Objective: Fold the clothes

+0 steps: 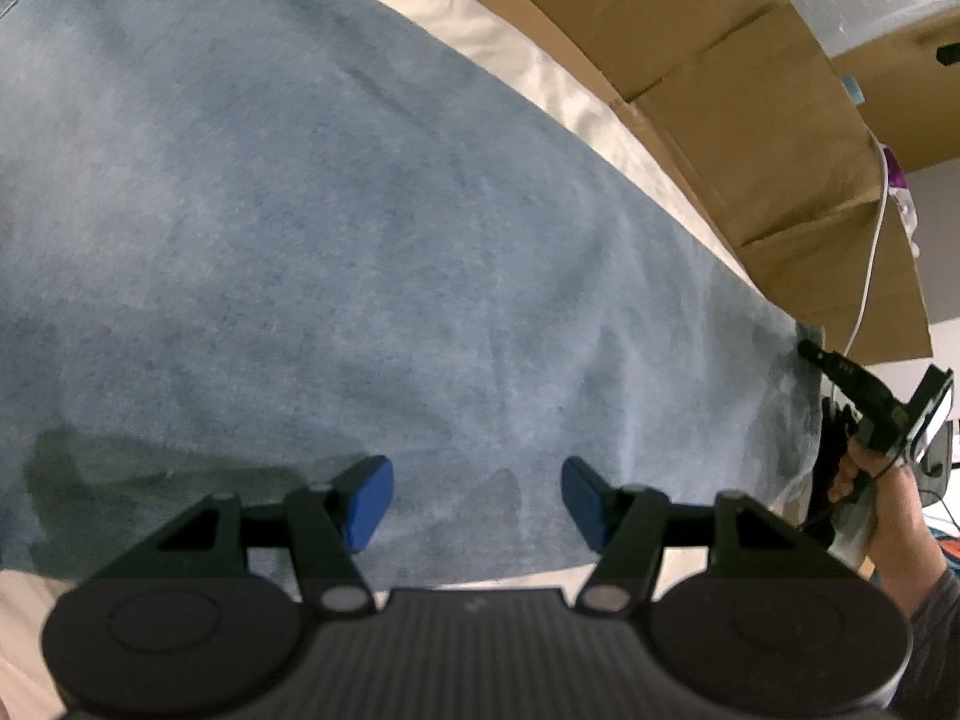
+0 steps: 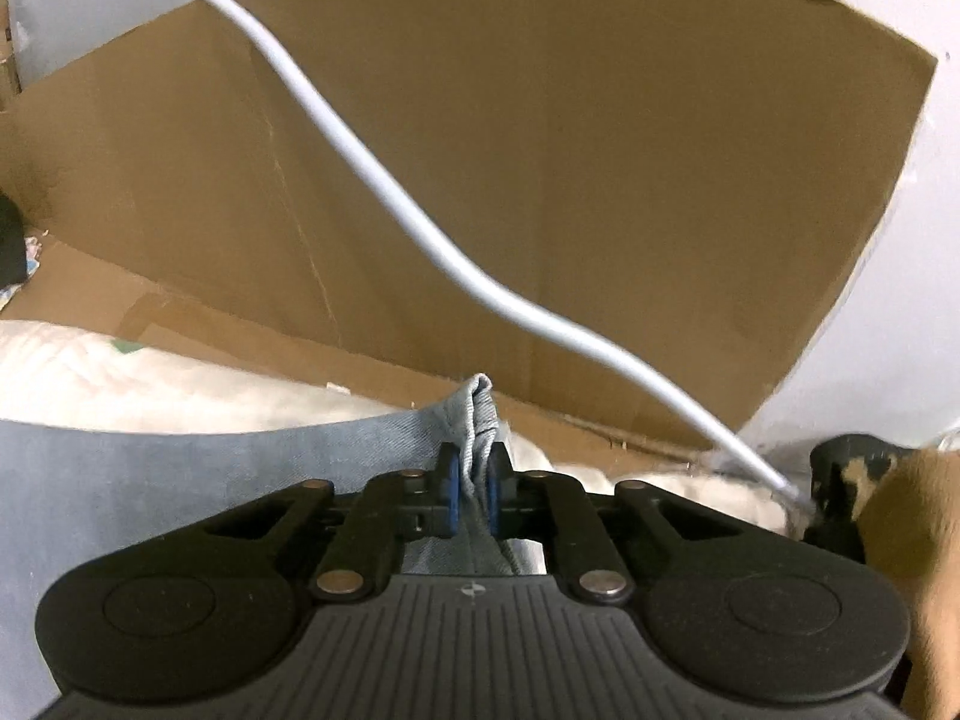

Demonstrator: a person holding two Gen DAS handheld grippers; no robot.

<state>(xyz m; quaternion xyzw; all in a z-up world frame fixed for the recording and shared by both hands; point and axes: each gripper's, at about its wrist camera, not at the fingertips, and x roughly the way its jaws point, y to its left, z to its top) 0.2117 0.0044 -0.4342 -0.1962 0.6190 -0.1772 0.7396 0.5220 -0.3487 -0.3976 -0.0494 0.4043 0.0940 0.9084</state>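
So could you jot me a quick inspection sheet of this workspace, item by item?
Surface: cream bedding, mostly covered.
Job's things: blue denim-like garment spread flat, one edge bunched up.
Clutter: nothing seen on the cloth.
Claws: left claw open above the garment; right claw shut on the bunched edge.
Cables: white cable crossing the right view.
Surroundings: cardboard panels standing behind the bedding.

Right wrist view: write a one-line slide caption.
Right tool pinches a bunched corner of the blue garment, cardboard behind.
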